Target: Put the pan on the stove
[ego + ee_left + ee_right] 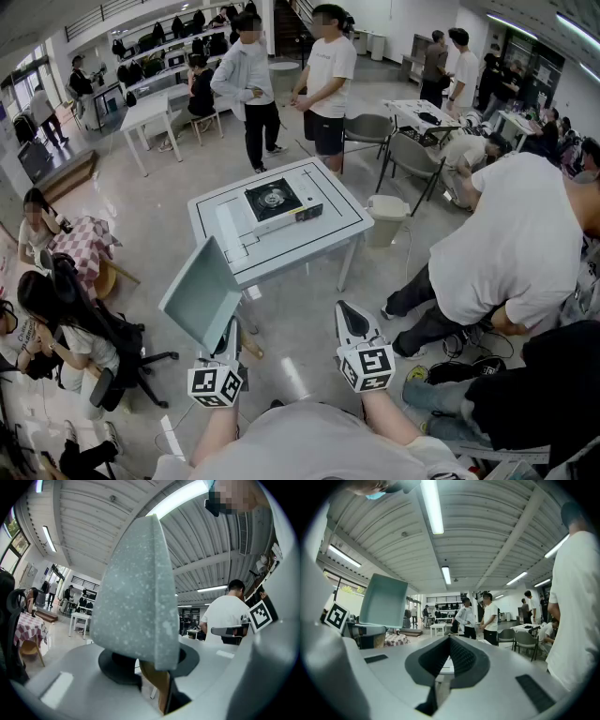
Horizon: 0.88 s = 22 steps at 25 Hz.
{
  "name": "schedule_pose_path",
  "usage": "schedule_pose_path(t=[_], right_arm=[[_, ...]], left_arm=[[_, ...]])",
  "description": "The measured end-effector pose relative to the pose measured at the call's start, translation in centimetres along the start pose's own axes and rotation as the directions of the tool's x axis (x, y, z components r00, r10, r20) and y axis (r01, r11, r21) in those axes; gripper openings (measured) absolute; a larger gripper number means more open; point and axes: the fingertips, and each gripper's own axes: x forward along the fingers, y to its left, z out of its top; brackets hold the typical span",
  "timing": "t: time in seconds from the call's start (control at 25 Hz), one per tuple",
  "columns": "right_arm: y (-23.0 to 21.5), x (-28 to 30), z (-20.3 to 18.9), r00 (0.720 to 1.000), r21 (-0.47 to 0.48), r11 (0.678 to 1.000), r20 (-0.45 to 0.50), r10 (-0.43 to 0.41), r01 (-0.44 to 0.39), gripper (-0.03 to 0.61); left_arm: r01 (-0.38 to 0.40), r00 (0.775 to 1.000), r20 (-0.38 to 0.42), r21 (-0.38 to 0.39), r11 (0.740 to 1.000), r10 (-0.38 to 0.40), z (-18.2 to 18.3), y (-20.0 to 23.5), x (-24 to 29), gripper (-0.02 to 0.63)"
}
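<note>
Jaws of the left gripper (232,330) clamp the mostly hidden wooden handle (157,686) of the pale green square pan (202,292); those of the right gripper (349,314) meet, empty. From the handle, the pan extends toward the head view's upper left.

The pan (200,292) is pale teal, speckled white underneath. The stove (277,202) is black on top, white-sided.

No text, label or number can be read.
</note>
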Motion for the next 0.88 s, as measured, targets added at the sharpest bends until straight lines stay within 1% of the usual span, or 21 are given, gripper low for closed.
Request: schedule_pose_path(t=[0.24, 0.48, 0.64, 0.88], right_arm=[[-0.2, 0.1, -0.5, 1.000, -0.008, 1.000, -0.003, 0.007, -0.007, 0.008], [-1.0, -0.1, -0.4, 1.000, -0.004, 1.000, 0.002, 0.004, -0.004, 0.009], [-1.1, -0.4, -0.3, 1.000, -0.036, 0.999, 0.003, 0.004, -0.004, 0.009], [-2.9, -0.5, -0.6, 1.000, -0.028, 0.999, -0.001, 0.014, -0.014, 0.008]], left_arm=[[0.006, 1.000, -0.009, -0.010, 1.000, -0.006, -0.7, -0.4, 0.4, 0.120], [0.005, 1.000, -0.005, 0.001, 1.000, -0.005, -0.6, -1.2, 0.5, 0.120], [-0.012, 1.000, -0.001, 0.006, 1.000, 0.012, -0.5, -1.5, 0.4, 0.120], [-0.034, 0.999, 0.003, 0.001, 0.999, 0.034, -1.0, -2.4, 1.1, 0.120]])
